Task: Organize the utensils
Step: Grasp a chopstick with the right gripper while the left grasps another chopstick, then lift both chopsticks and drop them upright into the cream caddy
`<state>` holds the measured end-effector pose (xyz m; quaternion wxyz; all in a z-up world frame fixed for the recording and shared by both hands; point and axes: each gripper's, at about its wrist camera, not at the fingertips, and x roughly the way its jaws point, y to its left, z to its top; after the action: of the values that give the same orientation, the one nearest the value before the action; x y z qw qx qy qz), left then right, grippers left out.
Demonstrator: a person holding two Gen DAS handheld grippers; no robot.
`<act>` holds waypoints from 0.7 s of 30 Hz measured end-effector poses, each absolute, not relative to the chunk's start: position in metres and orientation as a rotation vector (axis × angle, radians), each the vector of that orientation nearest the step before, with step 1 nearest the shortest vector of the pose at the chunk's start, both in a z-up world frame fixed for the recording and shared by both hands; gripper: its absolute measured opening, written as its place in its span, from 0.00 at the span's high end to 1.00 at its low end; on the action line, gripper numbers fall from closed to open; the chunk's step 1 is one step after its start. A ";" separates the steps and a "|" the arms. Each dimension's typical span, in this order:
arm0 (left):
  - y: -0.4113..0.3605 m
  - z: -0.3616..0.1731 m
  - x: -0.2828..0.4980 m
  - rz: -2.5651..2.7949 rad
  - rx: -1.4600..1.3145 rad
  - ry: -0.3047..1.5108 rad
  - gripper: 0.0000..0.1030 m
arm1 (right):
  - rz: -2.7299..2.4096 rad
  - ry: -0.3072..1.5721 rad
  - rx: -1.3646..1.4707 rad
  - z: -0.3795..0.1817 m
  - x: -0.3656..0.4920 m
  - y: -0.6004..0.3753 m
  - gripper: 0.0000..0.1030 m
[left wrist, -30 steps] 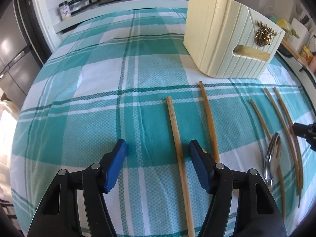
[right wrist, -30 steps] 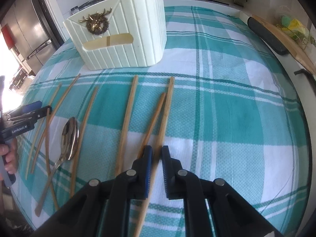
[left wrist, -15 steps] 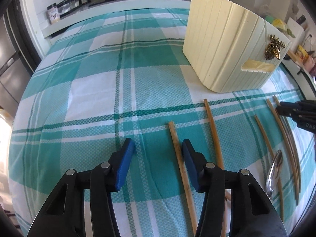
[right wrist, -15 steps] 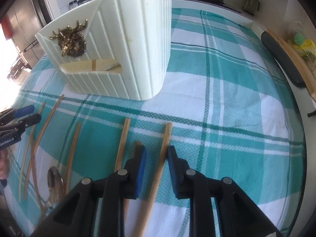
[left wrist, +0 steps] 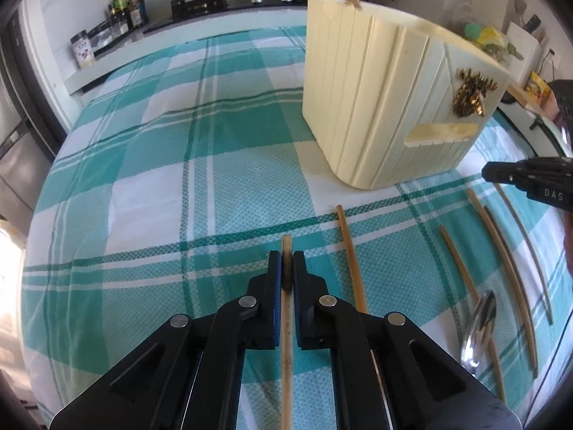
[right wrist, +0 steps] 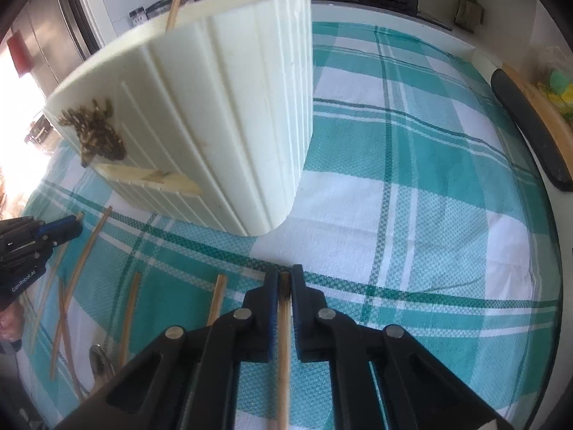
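In the left wrist view, the left gripper [left wrist: 285,256] is seen clenched on a wooden chopstick [left wrist: 286,340], which runs back between the blue-padded fingers [left wrist: 275,268] with its tip showing just past them. To the right of the fingers a second chopstick [left wrist: 352,261] lies on the checked cloth [left wrist: 161,186] that covers the counter, and further right more sticks and a metal spoon [left wrist: 480,329] are laid out. A cream ribbed holder [left wrist: 376,100] stands ahead and to the right, with one stick already leaning out of its top. The other gripper is seen at the right edge.

In the right wrist view, the right gripper [right wrist: 284,279] is likewise closed on a chopstick [right wrist: 284,358], held lengthwise between its fingers [right wrist: 272,294]. The holder [right wrist: 215,114] rises ahead and to the left, close by. Left of the fingers, loose sticks [right wrist: 129,315] and the spoon [right wrist: 100,362] rest on the cloth [right wrist: 412,179].
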<state>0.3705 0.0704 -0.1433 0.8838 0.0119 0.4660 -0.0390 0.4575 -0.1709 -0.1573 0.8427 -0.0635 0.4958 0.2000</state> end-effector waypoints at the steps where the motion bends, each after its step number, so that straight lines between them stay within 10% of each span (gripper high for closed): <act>1: 0.072 -0.134 0.367 -0.077 0.023 0.944 0.97 | 0.434 1.014 -0.115 -0.147 0.451 -0.174 0.93; 21: 0.084 0.023 0.268 -0.154 -0.104 0.565 0.96 | 0.535 0.479 -0.055 0.034 0.295 -0.195 0.93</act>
<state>0.2681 0.0841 0.0230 0.9561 -0.0514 0.2784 -0.0757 0.2951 -0.1954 0.0339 0.9359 -0.0269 0.2342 0.2617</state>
